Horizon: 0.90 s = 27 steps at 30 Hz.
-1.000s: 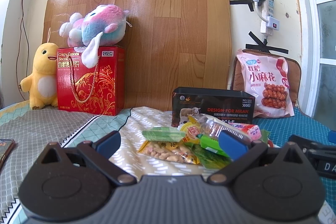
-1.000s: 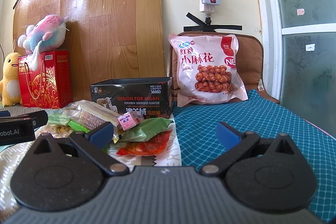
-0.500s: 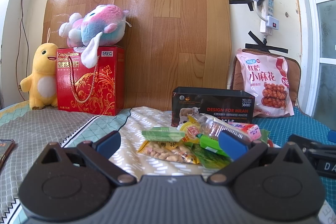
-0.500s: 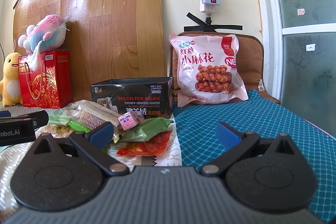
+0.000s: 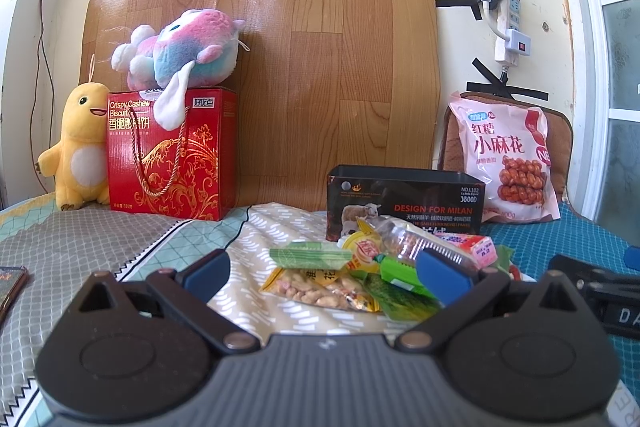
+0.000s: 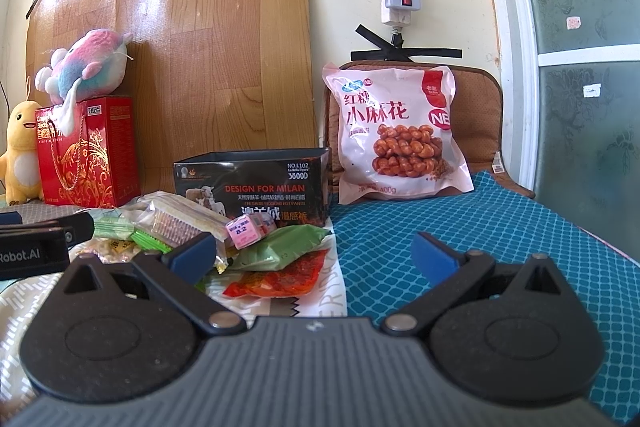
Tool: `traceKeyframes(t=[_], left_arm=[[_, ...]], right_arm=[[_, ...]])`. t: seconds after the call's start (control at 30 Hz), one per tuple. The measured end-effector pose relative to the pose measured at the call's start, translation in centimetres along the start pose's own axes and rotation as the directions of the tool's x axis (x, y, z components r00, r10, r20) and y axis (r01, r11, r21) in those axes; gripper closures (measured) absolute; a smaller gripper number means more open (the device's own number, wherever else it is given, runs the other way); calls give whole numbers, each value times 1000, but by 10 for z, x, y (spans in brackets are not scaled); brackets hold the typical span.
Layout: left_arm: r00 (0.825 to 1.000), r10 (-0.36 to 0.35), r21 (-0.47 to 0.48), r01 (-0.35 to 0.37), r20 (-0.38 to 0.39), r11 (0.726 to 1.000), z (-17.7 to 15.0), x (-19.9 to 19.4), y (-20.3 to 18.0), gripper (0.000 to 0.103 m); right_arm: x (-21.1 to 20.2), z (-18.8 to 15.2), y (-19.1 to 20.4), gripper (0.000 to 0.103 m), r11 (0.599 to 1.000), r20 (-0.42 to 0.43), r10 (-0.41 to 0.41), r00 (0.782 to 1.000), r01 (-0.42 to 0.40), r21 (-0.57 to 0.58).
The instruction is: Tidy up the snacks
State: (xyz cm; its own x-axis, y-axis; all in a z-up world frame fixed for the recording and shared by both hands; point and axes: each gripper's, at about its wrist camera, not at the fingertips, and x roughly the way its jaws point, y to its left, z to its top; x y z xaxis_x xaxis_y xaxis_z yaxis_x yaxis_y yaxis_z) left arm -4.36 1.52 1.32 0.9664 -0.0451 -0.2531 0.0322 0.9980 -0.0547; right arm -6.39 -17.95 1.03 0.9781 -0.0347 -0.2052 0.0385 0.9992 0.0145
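I hold my left claw point(image 5: 326, 269) and right claw point(image 6: 314, 253) wide and empty near the snack pile point(image 5: 360, 275), because the open black box point(image 6: 252, 183) just behind can take them.

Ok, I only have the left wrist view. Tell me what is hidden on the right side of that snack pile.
Observer: A red-orange packet lies partly under a pale green packet, on the side nearest the right gripper.
Operator: Now report that gripper's state.
Observer: It is open and holds nothing.
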Motion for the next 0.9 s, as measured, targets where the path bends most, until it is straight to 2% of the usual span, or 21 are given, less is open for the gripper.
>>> traceKeyframes(t=[0.43, 0.7, 0.9], left_arm=[[1000, -1, 5, 1, -17, 1000, -1, 2, -1, 0], [996, -1, 2, 1, -90, 1000, 1, 13, 0, 0], [985, 3, -22, -7, -170, 1000, 1, 27, 5, 0]], right_arm=[[3, 1, 3, 0, 1000, -7, 4, 1000, -4, -6], [4, 0, 2, 0, 1000, -16, 9, 1000, -9, -9], [6, 0, 2, 0, 999, -36, 40, 999, -40, -13]])
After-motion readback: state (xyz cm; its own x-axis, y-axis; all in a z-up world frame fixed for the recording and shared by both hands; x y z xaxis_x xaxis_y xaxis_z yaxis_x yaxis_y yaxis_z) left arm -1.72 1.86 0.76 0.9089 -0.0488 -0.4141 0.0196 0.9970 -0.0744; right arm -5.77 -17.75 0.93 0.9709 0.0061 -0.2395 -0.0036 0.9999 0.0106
